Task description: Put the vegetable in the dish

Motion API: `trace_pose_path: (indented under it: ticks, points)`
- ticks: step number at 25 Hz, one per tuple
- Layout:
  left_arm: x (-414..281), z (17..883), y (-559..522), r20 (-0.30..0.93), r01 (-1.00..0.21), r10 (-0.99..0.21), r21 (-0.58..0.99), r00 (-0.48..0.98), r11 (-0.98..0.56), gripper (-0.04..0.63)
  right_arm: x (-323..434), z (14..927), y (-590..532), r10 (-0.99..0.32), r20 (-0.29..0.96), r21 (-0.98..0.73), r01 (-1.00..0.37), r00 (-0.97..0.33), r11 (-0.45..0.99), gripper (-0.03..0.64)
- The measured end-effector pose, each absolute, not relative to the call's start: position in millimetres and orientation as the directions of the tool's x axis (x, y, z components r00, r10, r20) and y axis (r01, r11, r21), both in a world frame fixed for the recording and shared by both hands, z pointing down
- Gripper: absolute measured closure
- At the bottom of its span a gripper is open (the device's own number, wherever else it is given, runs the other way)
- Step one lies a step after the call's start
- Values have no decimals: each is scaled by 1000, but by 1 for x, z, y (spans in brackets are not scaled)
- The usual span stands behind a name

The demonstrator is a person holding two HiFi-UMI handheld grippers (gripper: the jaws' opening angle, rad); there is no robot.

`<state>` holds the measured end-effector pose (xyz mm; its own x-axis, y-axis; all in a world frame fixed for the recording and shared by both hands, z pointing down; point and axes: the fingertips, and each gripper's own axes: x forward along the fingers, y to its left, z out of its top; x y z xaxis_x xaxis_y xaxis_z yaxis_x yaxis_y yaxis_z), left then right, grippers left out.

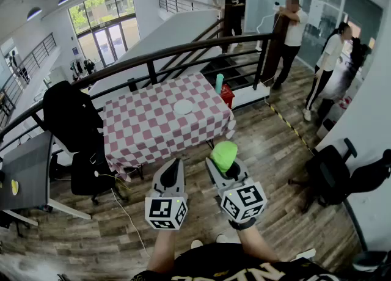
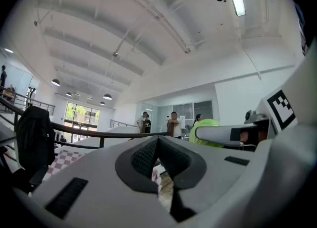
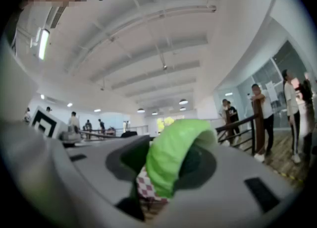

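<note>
A bright green vegetable (image 1: 224, 154) is clamped in my right gripper (image 1: 221, 162), held in the air over the wooden floor, short of the table. In the right gripper view the green vegetable (image 3: 173, 155) fills the gap between the jaws. My left gripper (image 1: 175, 170) hangs beside it on the left, jaws together with nothing between them; its dark pads (image 2: 148, 155) meet in the left gripper view, where the vegetable (image 2: 210, 125) shows at right. A white dish (image 1: 183, 107) lies on the red-and-white checked table (image 1: 146, 130) ahead.
A teal bottle (image 1: 219, 82) stands at the table's far right corner, a red box (image 1: 227, 95) behind it. A black railing (image 1: 153, 60) curves behind the table. Black chairs (image 1: 73, 121) stand left, another chair (image 1: 333, 173) at right. Several people (image 1: 293, 35) stand near the stairs.
</note>
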<state>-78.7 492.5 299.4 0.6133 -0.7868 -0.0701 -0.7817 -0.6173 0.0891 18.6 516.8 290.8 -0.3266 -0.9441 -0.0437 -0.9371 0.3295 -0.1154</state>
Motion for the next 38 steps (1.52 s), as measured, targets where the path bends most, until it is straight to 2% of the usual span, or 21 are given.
trace_pose_path:
  ticks: [5, 10, 18, 24, 27, 33, 38]
  points:
    - [-106, 307, 496, -62, -771, -776, 88, 627, -630, 584, -4, 292, 521, -949, -36, -108, -943, -313, 315, 463]
    - [-127, 339, 486, -5, -746, -754, 144, 656, -650, 584, -33, 305, 530, -933, -9, -96, -928, -361, 360, 463]
    - [-118, 351, 466, 10, -756, -762, 136, 647, -640, 584, -21, 326, 501, -940, 25, -135, -933, -340, 334, 463]
    - [-100, 353, 405, 24, -789, -791, 88, 612, -608, 584, -3, 335, 417, -922, 4, -196, -904, -387, 379, 463]
    - [-99, 342, 347, 7, -838, -839, 59, 544, -543, 583, 10, 324, 363, -902, -40, -222, -877, -429, 427, 463]
    - [-76, 310, 253, -45, -880, -883, 73, 467, -469, 583, 48, 291, 278, -874, -106, -153, -860, -475, 486, 463]
    - [-36, 323, 211, -16, -882, -886, 81, 464, -464, 584, 75, 296, 226, -853, -103, -167, -836, -512, 522, 463]
